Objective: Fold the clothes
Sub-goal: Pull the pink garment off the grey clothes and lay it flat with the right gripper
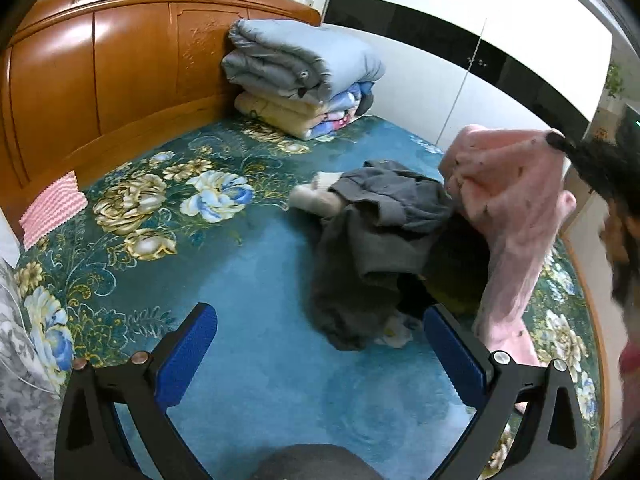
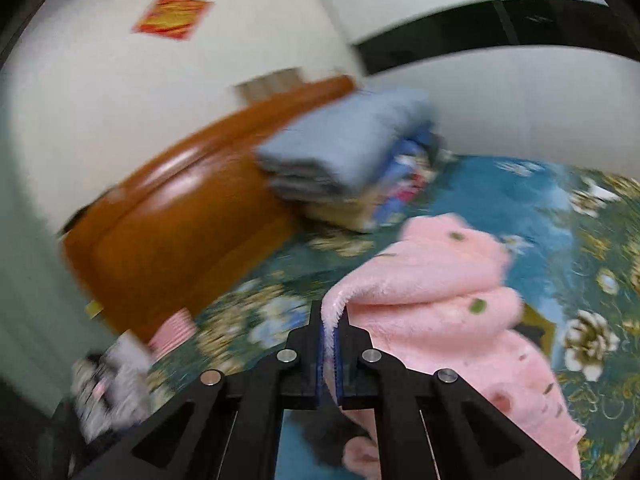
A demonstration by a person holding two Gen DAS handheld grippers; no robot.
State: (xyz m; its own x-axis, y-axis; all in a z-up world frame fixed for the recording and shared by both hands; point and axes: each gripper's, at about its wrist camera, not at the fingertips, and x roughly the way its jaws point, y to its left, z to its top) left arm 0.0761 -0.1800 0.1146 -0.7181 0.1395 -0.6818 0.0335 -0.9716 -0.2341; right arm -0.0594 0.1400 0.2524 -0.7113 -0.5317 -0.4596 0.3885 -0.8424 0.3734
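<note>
The right tool (image 2: 330, 322) is clenched on the edge of a fluffy pink garment (image 2: 440, 300), a thin fold of the fleece pinched flat between its blue pads (image 2: 337, 356). From the left wrist view the same pink garment (image 1: 508, 208) hangs lifted off the bed, its top corner caught up high at the right and its length trailing down to the bedspread. That view shows the right tool only as a dark blur at the picture's edge.

The left tool (image 1: 320, 320) stands released, its two blue pads wide apart with nothing between them, hovering over a bare patch of the teal floral bedspread (image 1: 248, 320).

Just beyond the left tool's right pad lies a crumpled heap of dark grey clothes (image 1: 372, 240), with something pale and beige (image 1: 316, 198) poking out at its far side. The pink garment touches this heap on its right.

Farther back, against the orange wooden headboard (image 1: 100, 72), sits a stack of folded quilts (image 1: 304, 80): a grey-blue one on top, patterned and tan ones beneath. A small pink striped cloth (image 1: 52, 208) lies at the left edge of the bed near the headboard. White wardrobe doors with a black band (image 1: 460, 40) stand behind the bed.
</note>
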